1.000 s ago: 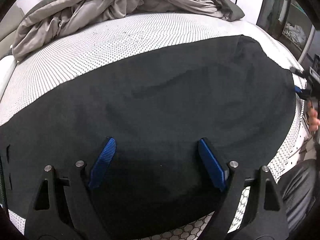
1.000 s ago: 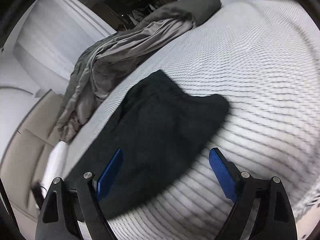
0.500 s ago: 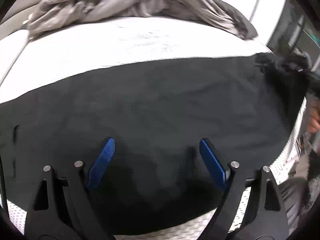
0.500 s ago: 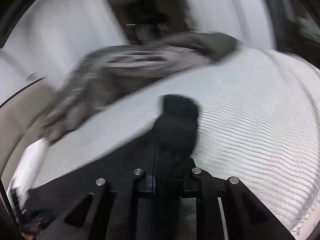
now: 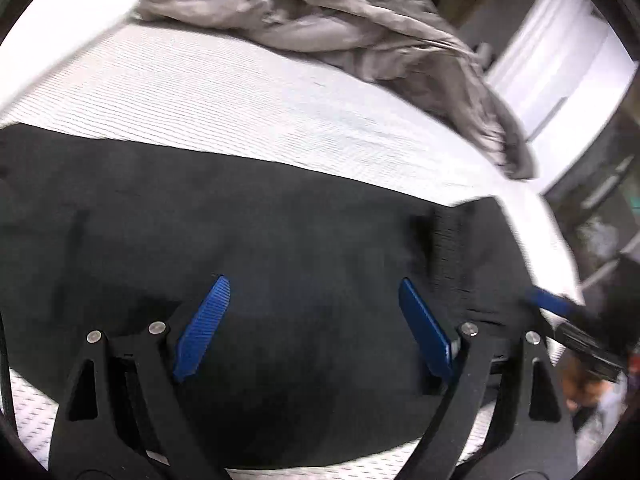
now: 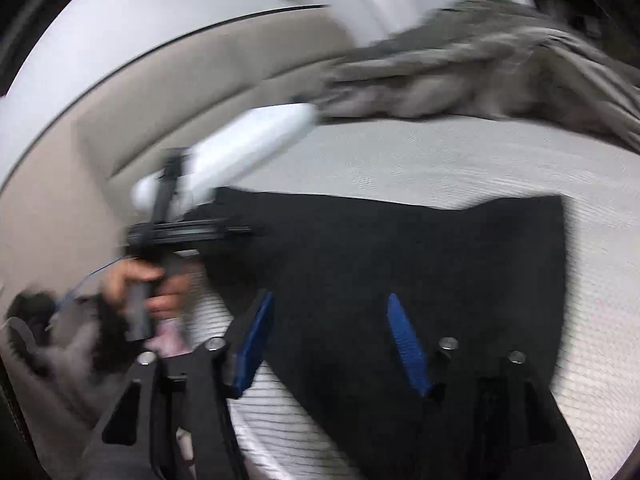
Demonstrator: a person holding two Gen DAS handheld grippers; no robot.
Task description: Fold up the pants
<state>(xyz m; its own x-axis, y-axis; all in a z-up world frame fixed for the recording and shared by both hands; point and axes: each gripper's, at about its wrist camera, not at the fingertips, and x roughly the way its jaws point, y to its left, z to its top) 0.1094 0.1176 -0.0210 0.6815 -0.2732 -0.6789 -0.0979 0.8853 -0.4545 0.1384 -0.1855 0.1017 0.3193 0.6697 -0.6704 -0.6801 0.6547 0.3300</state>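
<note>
Pants, black, lay spread flat on the white mattress beside a rumpled grey blanket. Left gripper hung wide open above them, holding nothing; right gripper, jaws just reopening, seemed empty through the blur.

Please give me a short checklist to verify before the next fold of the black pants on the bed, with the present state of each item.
1. Left gripper open, nothing between its pads: ok.
2. Right gripper let go of the cloth; its jaws have just been opening, nothing pinched: ok.
3. Black pants lie flat on the white mattress: ok.
4. Folded end's edges aligned with the layer below: cannot tell, picture blurred.
5. Grey blanket lies apart from the pants: ok.
6. Both grippers positioned above the pants: ok.
</note>
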